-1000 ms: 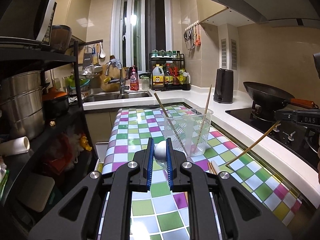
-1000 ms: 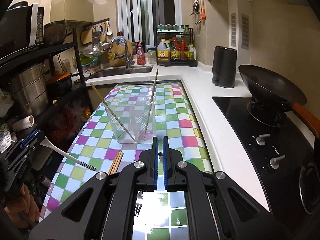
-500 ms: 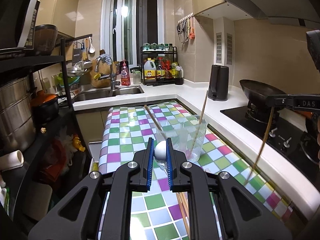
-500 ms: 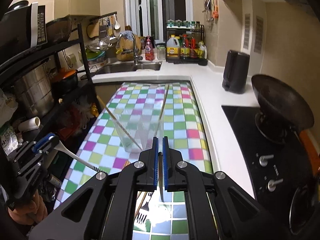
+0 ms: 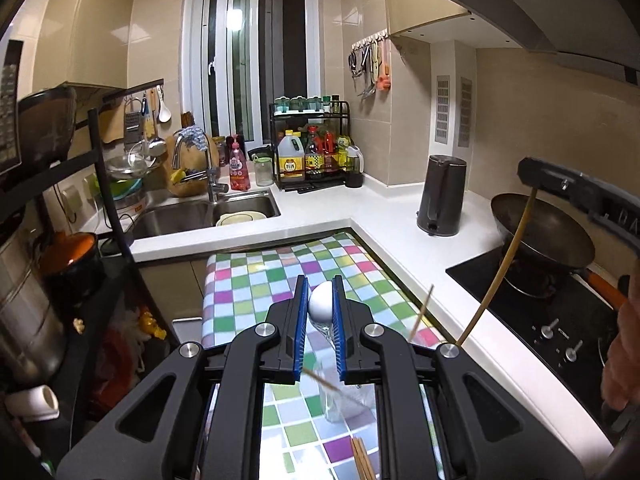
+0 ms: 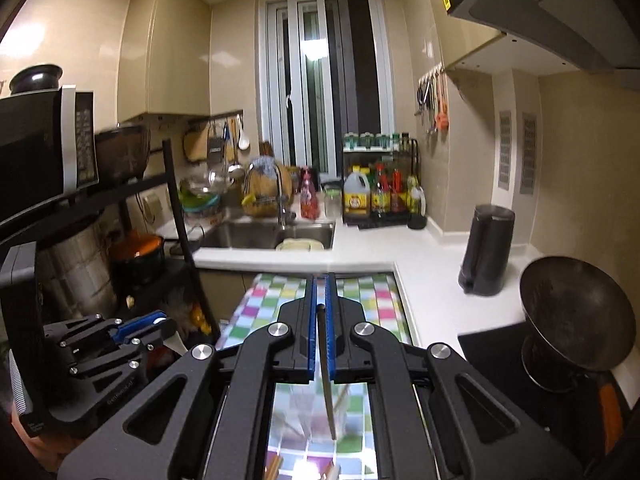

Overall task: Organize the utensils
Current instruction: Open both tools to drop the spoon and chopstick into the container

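The left gripper [image 5: 321, 308] has its blue-padded fingers pinched on the round white end of a spoon [image 5: 321, 305], held high over the checkered tablecloth [image 5: 256, 284]. Right below the fingers sits one clear plastic container [image 5: 344, 400] on the cloth, blurred, with two chopsticks leaning in it: one [image 5: 421, 312] pokes up to the right of the gripper, the other [image 5: 320, 380] crosses low under the pads. At the bottom edge, a pair of chopsticks [image 5: 362, 460] lies flat on the cloth, side by side.

Over on the right, the right gripper [image 6: 321, 316] is clamped tight on one single chopstick [image 6: 326, 380], which hangs almost straight down from between the pads, its tip above the clear container, seen through the gap in the frame. From the left wrist view that same chopstick [image 5: 500, 268] slants down from the gripper's dark body toward the counter edge.

Around them: one dark wok [image 5: 544, 240] on the stove, one dark electric kettle [image 5: 440, 196] on the white counter [image 5: 380, 216], one steel sink [image 5: 200, 216] with its faucet, and a bottle rack [image 5: 312, 148] in the corner. How many bottles stand in it is too small to count.
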### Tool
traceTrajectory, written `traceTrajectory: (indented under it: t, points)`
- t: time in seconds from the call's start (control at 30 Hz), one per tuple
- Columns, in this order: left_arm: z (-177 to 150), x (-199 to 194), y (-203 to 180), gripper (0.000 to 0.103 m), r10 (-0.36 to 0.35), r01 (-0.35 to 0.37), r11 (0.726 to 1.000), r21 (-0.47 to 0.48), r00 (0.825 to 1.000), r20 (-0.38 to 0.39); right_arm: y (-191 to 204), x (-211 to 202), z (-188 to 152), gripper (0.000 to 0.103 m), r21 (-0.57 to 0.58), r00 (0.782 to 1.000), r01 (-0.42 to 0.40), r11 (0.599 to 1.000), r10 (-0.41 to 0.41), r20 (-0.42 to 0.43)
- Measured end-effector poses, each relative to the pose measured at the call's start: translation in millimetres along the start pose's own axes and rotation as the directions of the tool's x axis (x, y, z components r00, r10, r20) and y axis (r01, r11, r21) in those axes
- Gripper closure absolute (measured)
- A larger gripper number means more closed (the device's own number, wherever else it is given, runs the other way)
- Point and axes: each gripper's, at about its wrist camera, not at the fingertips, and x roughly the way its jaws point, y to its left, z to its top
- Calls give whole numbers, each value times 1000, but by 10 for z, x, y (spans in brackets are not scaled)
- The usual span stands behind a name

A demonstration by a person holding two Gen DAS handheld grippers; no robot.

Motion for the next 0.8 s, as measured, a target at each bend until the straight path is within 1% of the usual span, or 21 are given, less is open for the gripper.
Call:
traceTrajectory:
  t: [0.07, 0.1, 0.17, 0.23, 0.3, 0.37, 0.4, 0.53, 0.63, 0.8]
  points:
    - [68, 135, -12, 91, 11, -11, 1000, 6, 1000, -7, -13, 158, -2, 99, 20, 1000, -16, 1000, 16, 17]
    - [80, 243, -25, 91, 17, -16, 1000, 10, 1000, -22, -14, 257, -11, 99, 24, 1000, -12, 1000, 12, 10]
    - [93, 470, -41, 91, 7, -6, 1000, 17, 998, -70, -39, 438, -73, 99, 54, 999, -36, 998, 36, 8]
    - [90, 685, -33, 91, -3, 5, 1000, 15, 993, -118, -51, 613, -156, 99, 46, 1000, -12, 999, 12, -2]
    - [57, 905, -29, 91, -15, 18, 1000, 18, 985, -170, -86, 771, -259, 99, 63, 999, -27, 998, 29, -27]
    - [-17, 1096, -31, 91, -33, 38, 999, 17, 974, -222, -104, 923, -384, 99, 68, 998, -21, 997, 25, -54]
    - [-83, 1210, -35, 91, -47, 52, 999, 13, 966, -255, -118, 995, -449, 99, 74, 997, -29, 997, 34, -72]
    - [-265, 1465, -49, 91, -74, 80, 997, 5, 938, -338, -219, 1231, -698, 99, 135, 986, -59, 989, 79, -147]
    - [-366, 1580, -83, 91, -97, 106, 994, 1, 918, -384, -245, 1344, -850, 99, 146, 977, -65, 987, 93, -194]
    - [-470, 1703, -145, 91, -114, 125, 992, -2, 894, -434, -210, 1470, -1035, 99, 138, 957, -80, 987, 114, -266]
